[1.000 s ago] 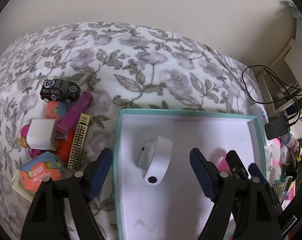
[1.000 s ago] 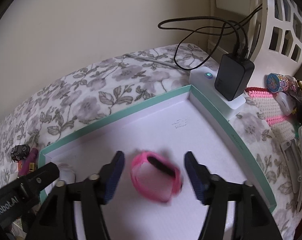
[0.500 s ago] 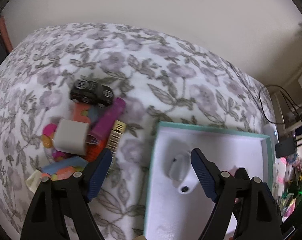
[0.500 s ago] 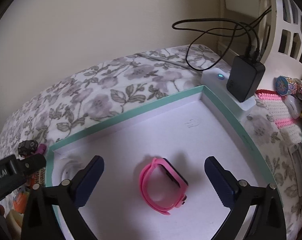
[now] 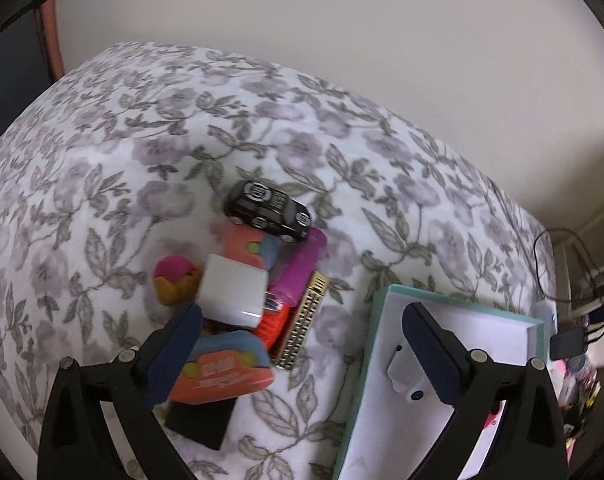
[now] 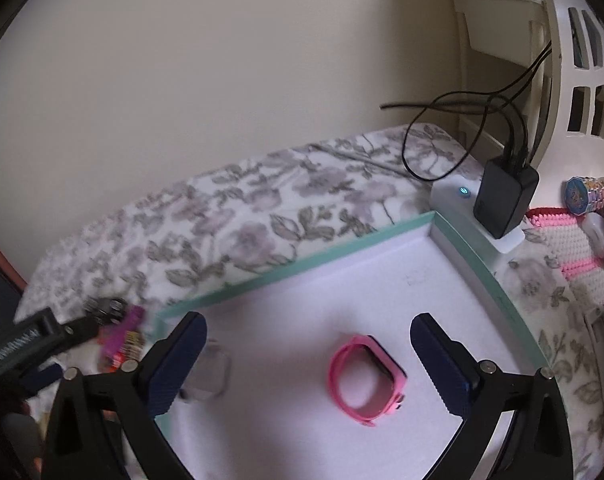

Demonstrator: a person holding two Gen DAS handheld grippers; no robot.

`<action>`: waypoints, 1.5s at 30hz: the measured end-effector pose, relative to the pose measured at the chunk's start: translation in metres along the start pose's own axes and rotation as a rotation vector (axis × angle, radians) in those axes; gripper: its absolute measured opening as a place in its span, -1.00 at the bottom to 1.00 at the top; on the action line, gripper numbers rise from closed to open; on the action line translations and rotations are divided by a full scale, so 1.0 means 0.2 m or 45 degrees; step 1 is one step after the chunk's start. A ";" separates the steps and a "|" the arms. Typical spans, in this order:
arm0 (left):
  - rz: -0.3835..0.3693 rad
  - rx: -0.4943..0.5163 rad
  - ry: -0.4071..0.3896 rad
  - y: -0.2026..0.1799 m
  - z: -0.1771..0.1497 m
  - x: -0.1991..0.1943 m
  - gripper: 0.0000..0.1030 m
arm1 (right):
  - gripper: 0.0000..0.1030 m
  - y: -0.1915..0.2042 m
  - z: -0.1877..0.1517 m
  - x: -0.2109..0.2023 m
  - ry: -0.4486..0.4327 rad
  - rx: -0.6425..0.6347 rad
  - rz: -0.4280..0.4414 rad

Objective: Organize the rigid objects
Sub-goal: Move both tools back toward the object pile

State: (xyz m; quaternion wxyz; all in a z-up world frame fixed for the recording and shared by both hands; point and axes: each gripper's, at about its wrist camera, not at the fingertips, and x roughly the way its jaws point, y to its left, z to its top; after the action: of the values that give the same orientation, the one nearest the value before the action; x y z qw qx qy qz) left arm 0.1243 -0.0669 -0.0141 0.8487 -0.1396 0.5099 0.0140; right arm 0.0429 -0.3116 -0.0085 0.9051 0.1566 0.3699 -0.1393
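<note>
The heap of small rigid things lies left of the shallow white tray with the mint-green rim (image 5: 375, 344), on the floral bedspread (image 5: 142, 140). Within it, a pink-and-tan round toy (image 5: 174, 280) sits farthest from the tray, then a white cube charger (image 5: 234, 292), an orange-and-blue packet (image 5: 222, 368), a black toy car (image 5: 270, 210) and a gold comb-like strip (image 5: 303, 326) nearest the rim. The left gripper (image 5: 302, 344) is empty, its jaws opening above this heap. Closing on the stacked charger could tip its neighbours or catch two at once.

Inside the tray lie a white watch-like piece (image 5: 405, 372), blurred, and a pink silicone wristband (image 6: 365, 380). The right gripper (image 6: 307, 356) hangs spread wide and empty over the band; dipping again could nudge it.
</note>
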 end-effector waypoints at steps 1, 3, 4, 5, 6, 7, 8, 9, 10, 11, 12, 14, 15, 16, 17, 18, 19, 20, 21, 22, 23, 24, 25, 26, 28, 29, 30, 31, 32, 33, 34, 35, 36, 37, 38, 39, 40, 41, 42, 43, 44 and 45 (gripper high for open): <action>0.004 -0.013 0.001 0.02 0.00 -0.02 0.94 | 1.00 0.01 0.01 -0.03 -0.018 0.004 0.011; 0.027 -0.029 -0.009 0.05 0.01 -0.06 0.94 | 1.00 0.05 0.03 -0.09 -0.054 -0.002 0.006; 0.036 -0.034 -0.020 0.06 0.02 -0.08 0.94 | 1.00 0.07 0.03 -0.11 -0.074 -0.011 -0.001; 0.053 -0.037 -0.035 0.07 0.02 -0.10 0.94 | 1.00 0.09 0.04 -0.14 -0.104 -0.028 0.002; 0.077 -0.036 -0.051 0.08 0.02 -0.14 0.94 | 1.00 0.11 0.04 -0.17 -0.129 -0.040 -0.006; 0.091 -0.033 -0.063 0.09 0.03 -0.16 0.94 | 1.00 0.13 0.04 -0.19 -0.152 -0.046 -0.022; 0.105 -0.030 -0.080 0.11 0.03 -0.19 0.94 | 1.00 0.15 0.04 -0.21 -0.177 -0.060 -0.021; 0.108 -0.028 -0.090 0.12 0.03 -0.21 0.94 | 1.00 0.16 0.04 -0.23 -0.184 -0.070 -0.006; 0.115 -0.029 -0.107 0.14 0.02 -0.24 0.94 | 1.00 0.18 0.04 -0.24 -0.187 -0.084 0.010; 0.122 -0.032 -0.130 0.16 0.01 -0.26 0.94 | 1.00 0.20 0.04 -0.26 -0.193 -0.096 0.024; 0.127 -0.033 -0.147 0.18 0.00 -0.28 0.94 | 1.00 0.23 0.03 -0.28 -0.204 -0.107 0.041; 0.141 -0.033 -0.193 0.24 -0.01 -0.32 0.95 | 1.00 0.29 0.02 -0.30 -0.193 -0.149 0.084; 0.148 -0.034 -0.207 0.27 -0.01 -0.34 0.95 | 1.00 0.32 0.02 -0.30 -0.179 -0.169 0.103; 0.150 -0.040 -0.215 0.30 0.00 -0.34 0.95 | 1.00 0.35 0.01 -0.30 -0.160 -0.190 0.127; 0.148 -0.046 -0.222 0.33 0.00 -0.35 0.95 | 1.00 0.39 0.00 -0.29 -0.143 -0.210 0.155; 0.147 -0.053 -0.227 0.36 0.00 -0.36 0.95 | 1.00 0.42 -0.01 -0.28 -0.124 -0.223 0.168; 0.148 -0.065 -0.227 0.40 0.00 -0.36 0.95 | 1.00 0.46 -0.03 -0.27 -0.111 -0.264 0.189; 0.147 -0.075 -0.220 0.43 0.01 -0.35 0.95 | 1.00 0.50 -0.04 -0.26 -0.087 -0.289 0.184; 0.148 -0.082 -0.210 0.45 0.01 -0.34 0.95 | 1.00 0.54 -0.05 -0.24 -0.067 -0.310 0.173; 0.155 -0.086 -0.187 0.47 0.01 -0.33 0.95 | 1.00 0.56 -0.06 -0.23 -0.051 -0.320 0.172; 0.162 -0.089 -0.167 0.49 0.02 -0.32 0.95 | 1.00 0.60 -0.08 -0.21 -0.027 -0.328 0.188; 0.167 -0.091 -0.153 0.50 0.01 -0.31 0.95 | 1.00 0.62 -0.09 -0.20 -0.002 -0.334 0.206; 0.175 -0.100 -0.126 0.52 0.01 -0.29 0.95 | 1.00 0.65 -0.11 -0.19 0.024 -0.341 0.221; 0.182 -0.110 -0.101 0.54 0.01 -0.27 0.95 | 1.00 0.67 -0.13 -0.17 0.047 -0.349 0.229; 0.218 -0.111 -0.057 0.57 -0.01 -0.23 0.95 | 1.00 0.72 -0.16 -0.14 0.093 -0.360 0.229; 0.238 -0.103 -0.033 0.58 -0.02 -0.20 0.95 | 1.00 0.75 -0.18 -0.11 0.119 -0.359 0.236; 0.258 -0.096 -0.002 0.59 -0.02 -0.17 0.95 | 1.00 0.77 -0.20 -0.09 0.151 -0.354 0.249; 0.277 -0.102 0.042 0.61 -0.03 -0.13 0.95 | 1.00 0.78 -0.22 -0.06 0.180 -0.347 0.262; 0.288 -0.116 0.072 0.63 -0.04 -0.10 0.95 | 1.00 0.79 -0.24 -0.04 0.208 -0.342 0.270; 0.289 -0.153 0.116 0.67 -0.06 -0.07 0.95 | 1.00 0.80 -0.26 -0.03 0.228 -0.343 0.273; 0.283 -0.184 0.133 0.69 -0.06 -0.06 0.95 | 1.00 0.81 -0.28 -0.01 0.244 -0.348 0.269; 0.280 -0.212 0.147 0.70 -0.06 -0.04 0.95 | 1.00 0.82 -0.30 0.00 0.261 -0.354 0.263; 0.283 -0.237 0.162 0.72 -0.07 -0.03 0.95 | 1.00 0.83 -0.32 0.01 0.277 -0.359 0.264; 0.292 -0.259 0.178 0.74 -0.07 -0.03 0.95 | 1.00 0.84 -0.33 0.02 0.291 -0.363 0.271; 0.299 -0.272 0.186 0.75 -0.08 -0.02 0.95 | 1.00 0.84 -0.34 0.03 0.304 -0.363 0.278; 0.304 -0.281 0.194 0.75 -0.08 -0.02 0.95 | 0.99 0.85 -0.36 0.04 0.320 -0.361 0.286; 0.308 -0.297 0.207 0.76 -0.09 -0.01 0.95 | 0.99 0.85 -0.38 0.05 0.342 -0.362 0.293; 0.309 -0.309 0.213 0.77 -0.09 0.00 0.95 | 0.97 0.86 -0.39 0.06 0.356 -0.365 0.293; 0.313 -0.328 0.230 0.78 -0.11 0.02 0.95 | 0.96 0.86 -0.41 0.08 0.372 -0.373 0.294; 0.316 -0.341 0.241 0.79 -0.11 0.02 0.95 | 0.94 0.87 -0.42 0.09 0.386 -0.385 0.295; 0.316 -0.358 0.245 0.80 -0.12 0.03 0.95 | 0.93 0.87 -0.44 0.10 0.399 -0.398 0.292; 0.314 -0.370 0.246 0.81 -0.12 0.03 0.95 | 0.92 0.87 -0.46 0.11 0.416 -0.404 0.291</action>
State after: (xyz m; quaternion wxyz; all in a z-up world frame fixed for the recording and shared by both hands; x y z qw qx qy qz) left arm 0.0795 0.0816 -0.0656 0.7587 -0.1979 0.5946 0.1776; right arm 0.0653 -0.1197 -0.0543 0.8565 0.0737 0.5082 0.0511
